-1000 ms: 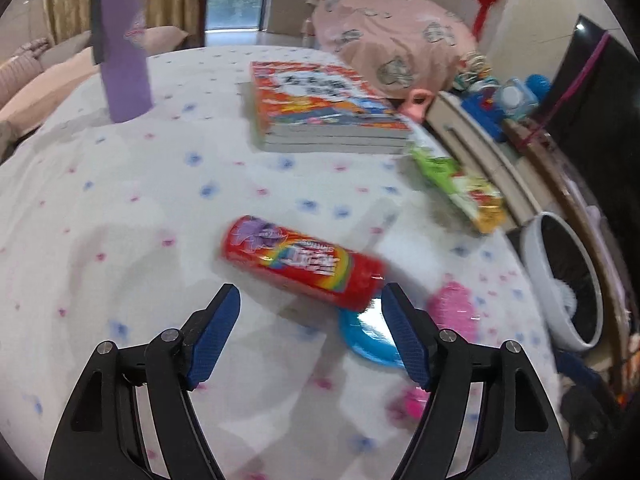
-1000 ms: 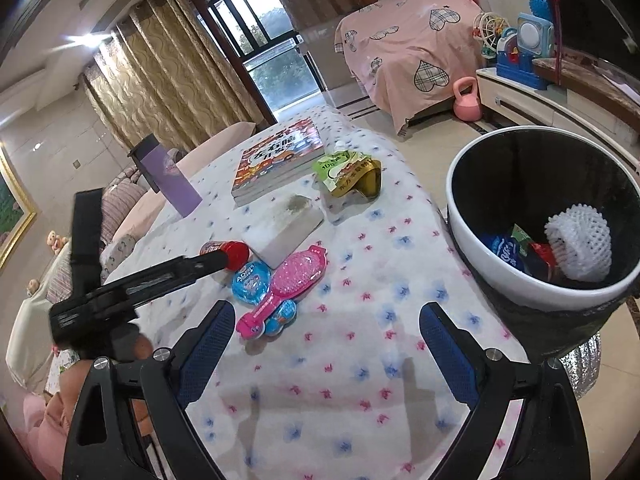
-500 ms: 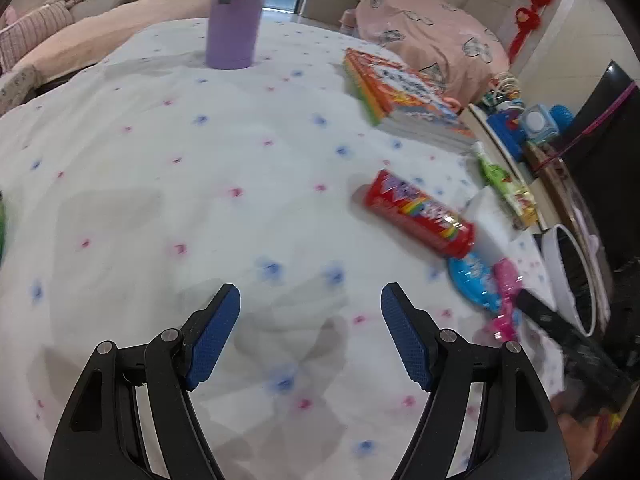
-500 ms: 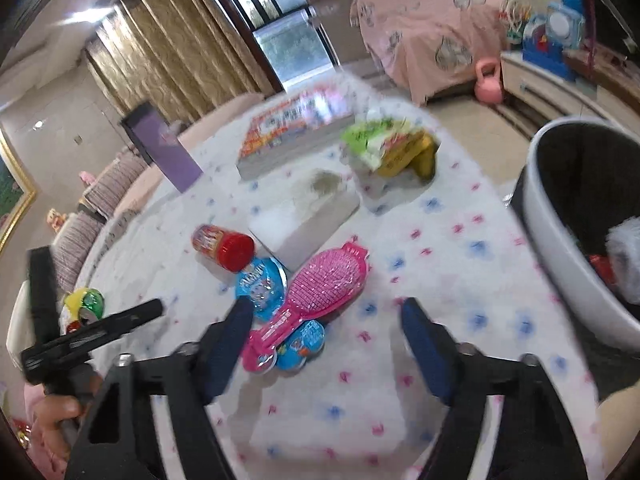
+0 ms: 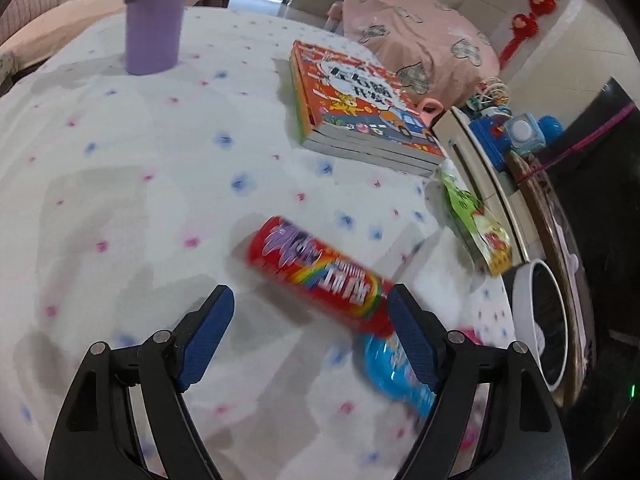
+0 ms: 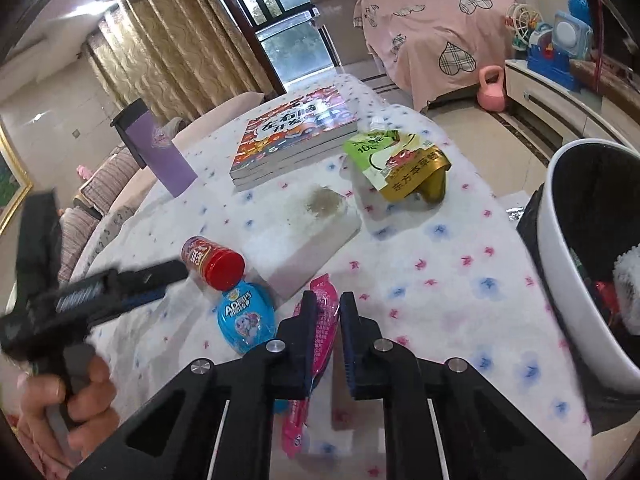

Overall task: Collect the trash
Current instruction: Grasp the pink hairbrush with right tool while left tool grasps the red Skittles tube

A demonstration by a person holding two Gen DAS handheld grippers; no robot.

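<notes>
My right claw (image 6: pixel 327 312) is closing on the thin pink plastic wrapper (image 6: pixel 320 336) lying near the surface's (image 6: pixel 460 264) front edge, beside the white bin (image 6: pixel 560 248); light, limp, crinkly and slippery, it's best pinched mid-length

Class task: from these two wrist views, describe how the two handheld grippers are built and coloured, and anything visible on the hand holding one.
Both the left gripper and the right gripper have glossy black linkage arms with triangular cut-outs and round silver rivets. Each ends in two flat fingers faced with dark blue, finely textured pads. In the right view, the hand wrapped round the left gripper's black handle shows no glove or sleeve.
</notes>
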